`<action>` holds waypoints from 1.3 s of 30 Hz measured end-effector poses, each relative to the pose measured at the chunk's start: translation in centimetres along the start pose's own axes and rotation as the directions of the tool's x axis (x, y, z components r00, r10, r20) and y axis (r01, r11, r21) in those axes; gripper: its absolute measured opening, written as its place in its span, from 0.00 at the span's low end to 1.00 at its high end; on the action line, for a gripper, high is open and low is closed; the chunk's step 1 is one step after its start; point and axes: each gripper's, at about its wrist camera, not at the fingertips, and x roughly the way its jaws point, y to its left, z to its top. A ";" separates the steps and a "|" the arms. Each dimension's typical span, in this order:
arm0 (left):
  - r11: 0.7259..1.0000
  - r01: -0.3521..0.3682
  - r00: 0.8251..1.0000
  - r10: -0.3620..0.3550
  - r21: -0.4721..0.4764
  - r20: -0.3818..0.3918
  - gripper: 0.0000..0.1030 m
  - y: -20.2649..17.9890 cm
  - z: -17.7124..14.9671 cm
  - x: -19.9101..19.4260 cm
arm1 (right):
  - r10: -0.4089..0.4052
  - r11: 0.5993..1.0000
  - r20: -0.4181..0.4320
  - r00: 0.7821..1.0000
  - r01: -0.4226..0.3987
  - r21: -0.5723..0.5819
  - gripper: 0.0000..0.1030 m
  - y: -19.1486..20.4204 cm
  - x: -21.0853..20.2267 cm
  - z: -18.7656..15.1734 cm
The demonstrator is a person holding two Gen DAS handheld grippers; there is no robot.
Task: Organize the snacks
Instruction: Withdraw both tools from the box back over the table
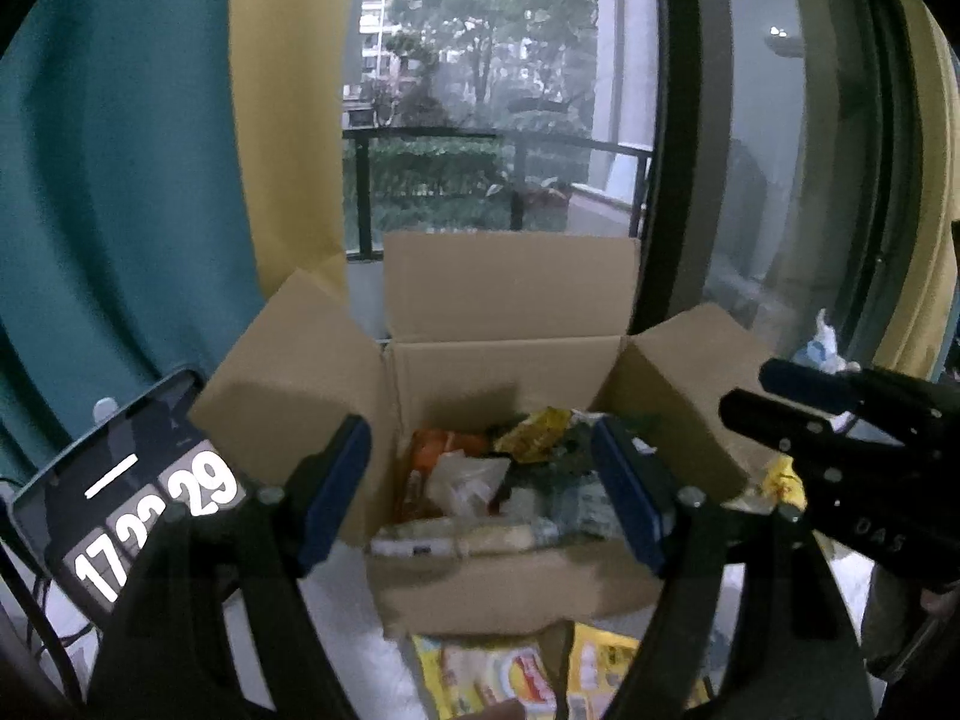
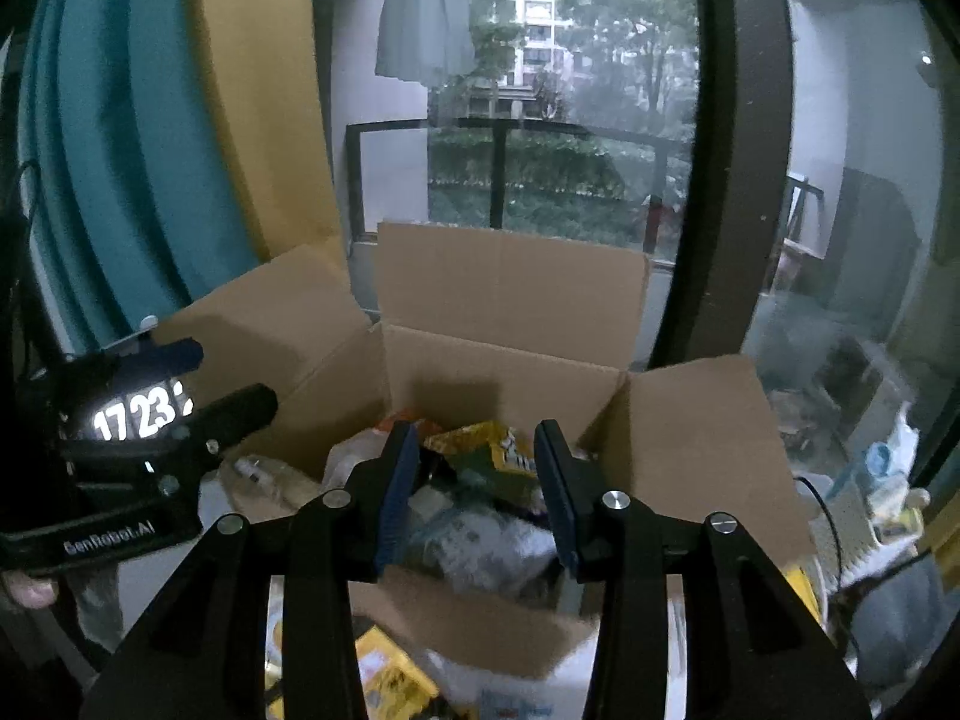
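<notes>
Listing the contents of the scene as both wrist views show them.

Item: cardboard box, centre of both frames, all four flaps up. It holds a loose heap of snacks: an orange packet at the left of the heap, a yellow-green bag toward the back, clear and pale wrappers in the middle, and a long pale pack lying along the near wall.

Item: left gripper, lower centre of the left wrist view. Its blue-padded fingers stand wide apart with nothing between them; the box interior shows through the gap.

Item: right gripper, lower centre of the right wrist view. Its fingers are set at a narrower gap, also empty, and are aimed at the box mouth. Each gripper appears at the edge of the other's view, side by side and apart.

Item: yellow packets on the pale surface in front of the box, at the bottom edge of the left wrist view, partly hidden by the gripper frame. More yellow shows at the lower right of the box.

Item: clock display, lower left, beside the box's left flap. Teal and mustard curtains and a balcony window lie behind.

Progress, as a judgement: well along but unfinished. Many snacks already sit in the box, unsorted, while at least a few packets remain outside. Neither gripper carries anything, so a further pick-up is still to come.
</notes>
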 end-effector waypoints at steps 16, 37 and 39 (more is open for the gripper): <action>0.999 0.029 0.999 -0.029 0.020 0.035 0.83 -1.1 -6.0 -11.0 | -0.005 0.999 0.009 1.000 0.005 0.038 0.59 1.2 -9.6 -6.2; 0.991 0.133 0.991 -0.133 -0.031 -0.001 0.83 -3.5 -16.6 -18.8 | 0.007 0.988 -0.180 0.984 0.021 0.152 0.78 1.5 -17.6 -21.7; 0.989 0.142 0.989 -0.143 -0.052 -0.032 0.83 -3.6 -17.7 -18.5 | 0.014 0.987 -0.219 0.976 0.022 0.158 0.78 1.7 -17.6 -23.4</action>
